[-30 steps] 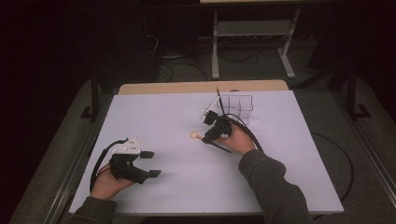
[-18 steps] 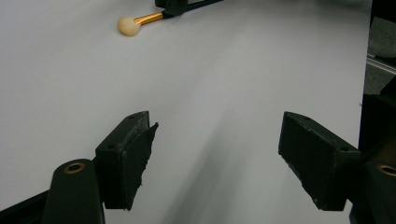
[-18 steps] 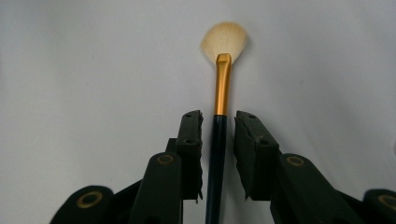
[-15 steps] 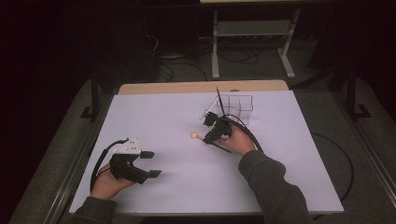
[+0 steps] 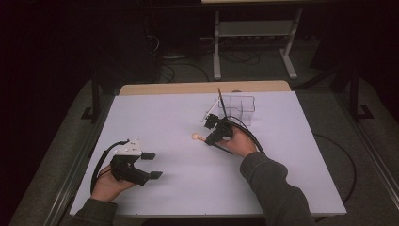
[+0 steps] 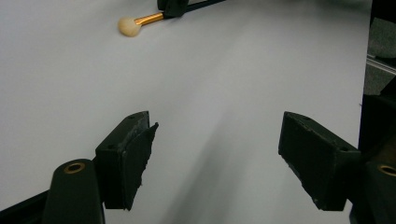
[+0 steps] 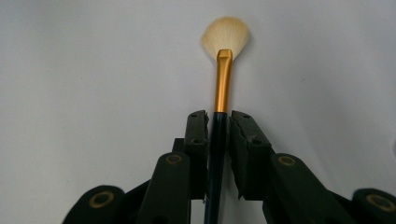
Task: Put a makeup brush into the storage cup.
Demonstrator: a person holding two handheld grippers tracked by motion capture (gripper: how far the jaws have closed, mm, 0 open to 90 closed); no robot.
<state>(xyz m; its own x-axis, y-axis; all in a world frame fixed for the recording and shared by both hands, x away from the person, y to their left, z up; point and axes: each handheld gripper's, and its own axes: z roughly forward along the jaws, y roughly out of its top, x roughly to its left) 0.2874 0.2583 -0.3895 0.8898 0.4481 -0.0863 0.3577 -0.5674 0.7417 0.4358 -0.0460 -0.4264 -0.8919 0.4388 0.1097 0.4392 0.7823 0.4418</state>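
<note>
The right claw has just been closing, and its jaws now pinch the dark handle of a fan brush, whose pale bristles lie on the white surface just ahead. A clear organizer stands near behind it. The left claw rests wide apart, holding nothing.

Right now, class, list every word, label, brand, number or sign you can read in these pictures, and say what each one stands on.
None: no readable text in any view.
Brush: plain gold ferrule and dark handle, no brand showing.
Right gripper, left gripper: plain black fingers, no marking.
Clear organiser: no label seen, too small to be sure.
Table: blank white.
</note>
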